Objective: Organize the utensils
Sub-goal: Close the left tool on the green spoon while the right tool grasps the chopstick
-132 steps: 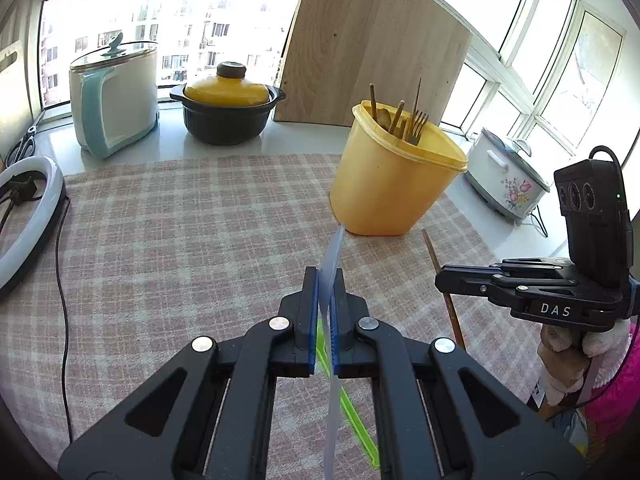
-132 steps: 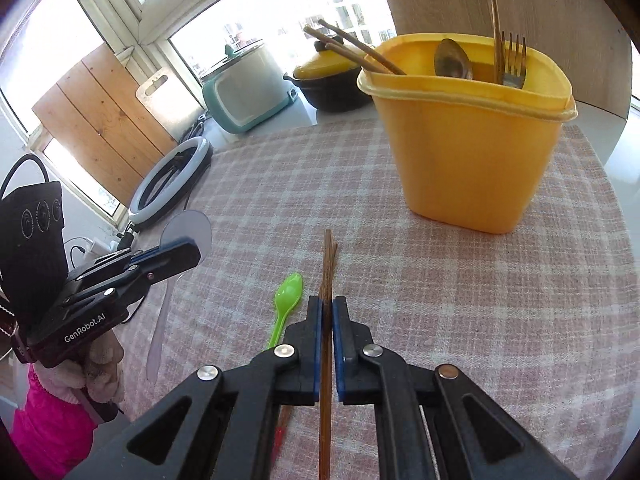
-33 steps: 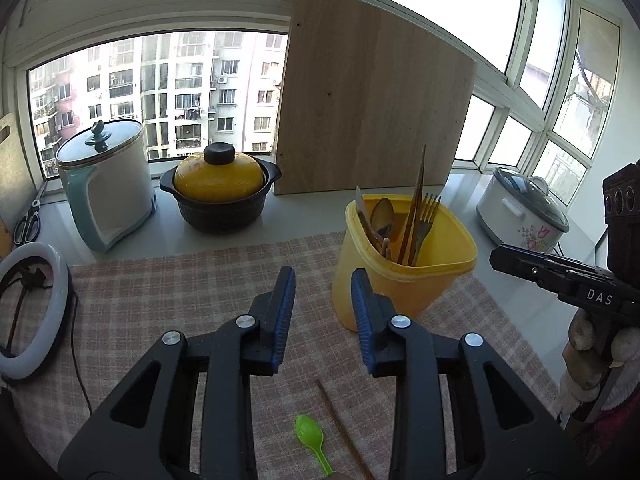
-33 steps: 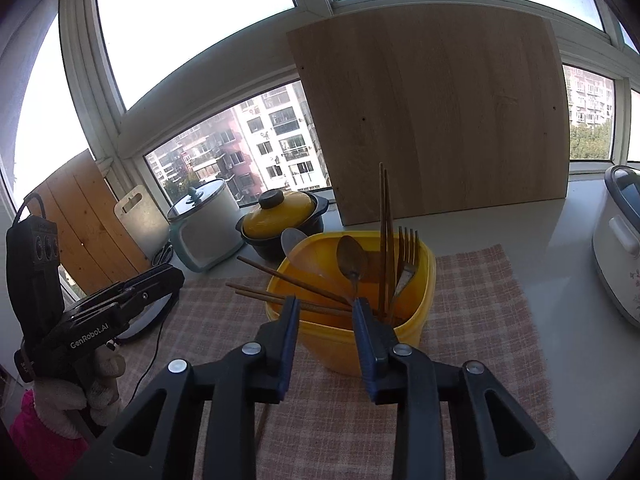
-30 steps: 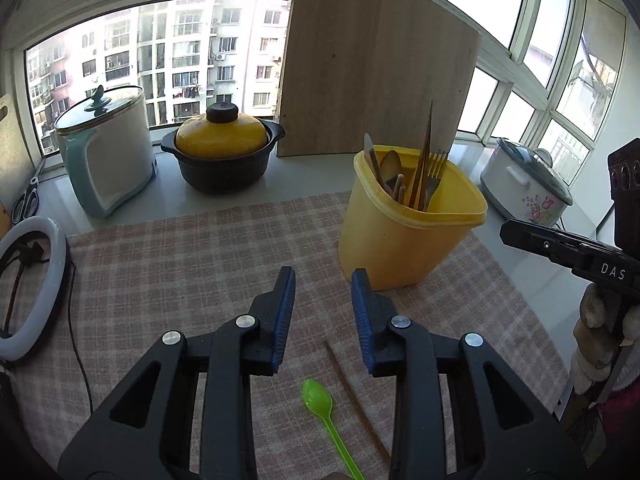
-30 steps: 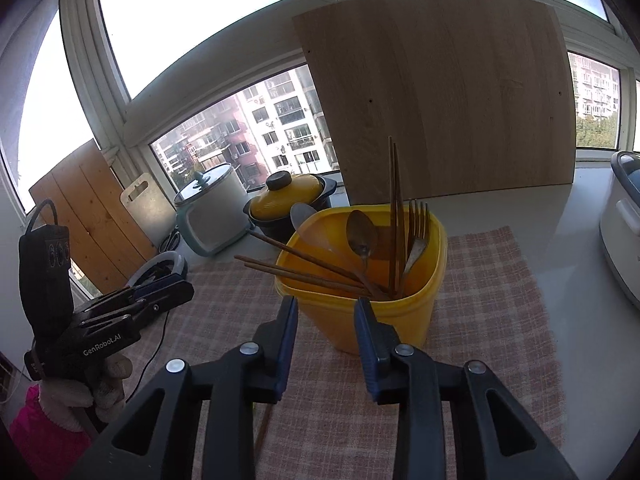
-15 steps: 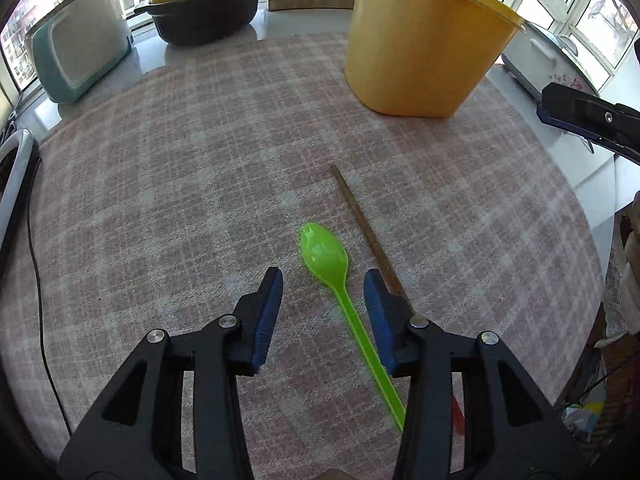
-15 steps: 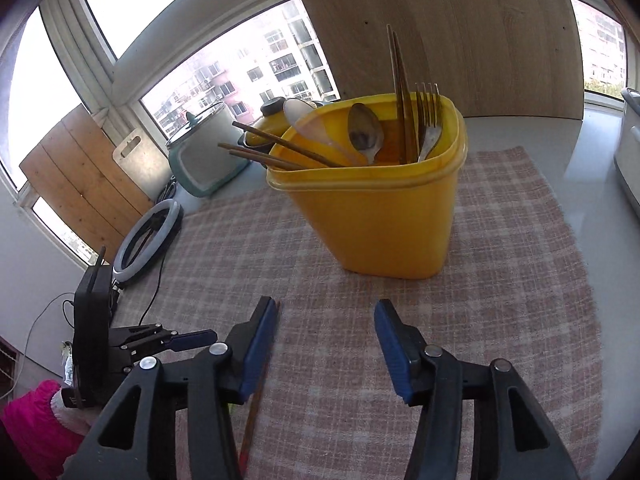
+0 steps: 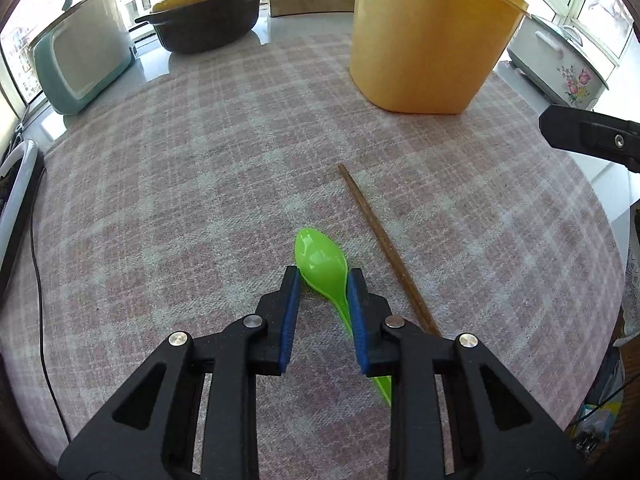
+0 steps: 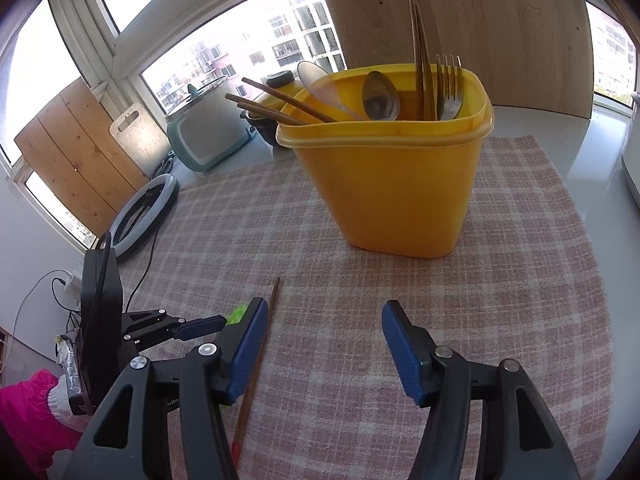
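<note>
A green plastic spoon lies on the checked cloth, bowl pointing away. My left gripper is open and low over it, with its fingers on either side of the spoon's neck. A brown chopstick lies just right of the spoon; it also shows in the right wrist view. The yellow utensil bin holds chopsticks, spoons and a fork. My right gripper is wide open and empty, above the cloth in front of the bin.
A dark pot with a yellow lid, a teal-and-white cooker and a wooden board stand behind the cloth. A ring light lies at the left. A white rice cooker sits at the right.
My left gripper has dropped from above the bin to the green spoon and now straddles it. My right gripper has lowered toward the cloth and opened wider.
</note>
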{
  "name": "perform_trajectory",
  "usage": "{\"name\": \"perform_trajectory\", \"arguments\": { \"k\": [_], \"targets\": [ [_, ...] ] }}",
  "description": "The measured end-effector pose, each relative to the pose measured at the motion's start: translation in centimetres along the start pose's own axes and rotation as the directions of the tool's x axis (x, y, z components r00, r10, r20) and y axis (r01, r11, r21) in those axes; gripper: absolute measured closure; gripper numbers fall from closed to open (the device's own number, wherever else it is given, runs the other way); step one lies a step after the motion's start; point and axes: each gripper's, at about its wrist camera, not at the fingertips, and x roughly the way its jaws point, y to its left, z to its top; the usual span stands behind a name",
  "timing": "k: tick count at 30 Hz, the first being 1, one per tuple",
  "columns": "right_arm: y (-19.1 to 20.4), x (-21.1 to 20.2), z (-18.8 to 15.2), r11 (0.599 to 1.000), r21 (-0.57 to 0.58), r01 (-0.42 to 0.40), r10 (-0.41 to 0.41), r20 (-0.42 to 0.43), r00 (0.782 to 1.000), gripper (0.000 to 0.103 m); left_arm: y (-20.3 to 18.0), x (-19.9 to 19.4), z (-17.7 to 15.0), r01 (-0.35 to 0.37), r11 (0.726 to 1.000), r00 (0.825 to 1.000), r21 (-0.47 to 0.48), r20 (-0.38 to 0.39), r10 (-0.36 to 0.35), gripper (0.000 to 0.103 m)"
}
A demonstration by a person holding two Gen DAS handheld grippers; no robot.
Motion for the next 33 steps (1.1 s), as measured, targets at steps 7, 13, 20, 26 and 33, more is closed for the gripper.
{"name": "perform_trajectory", "arguments": {
  "k": [7,13,20,26,33],
  "targets": [
    [1.7,3.0,-0.1,0.999,-0.045,-0.022,0.016,-0.121,0.993,0.041,0.7,-0.3,-0.2,0.002,1.0,1.0,-0.014,0.01,-0.001,0.08],
    [3.5,6.8,-0.5,0.996,-0.06,-0.06,0.043,-0.25,0.967,0.051,1.9,-0.7,-0.7,0.008,0.999,1.0,-0.039,0.01,-0.008,0.08],
    [4.4,10.7,-0.6,0.999,-0.013,-0.052,0.045,-0.335,0.941,0.066,3.4,-1.0,-1.1,0.014,0.997,1.0,-0.072,0.015,-0.013,0.08],
    [5.9,11.8,0.2,0.998,-0.065,0.006,-0.028,-0.348,0.937,0.072,4.2,-1.3,-1.4,0.02,0.995,0.999,-0.093,0.027,-0.018,0.08],
    [8.6,12.9,0.5,0.957,-0.264,0.117,-0.205,-0.337,0.919,0.086,4.6,-1.9,-1.4,0.022,0.994,0.999,-0.104,0.043,-0.018,0.081]
  ]
}}
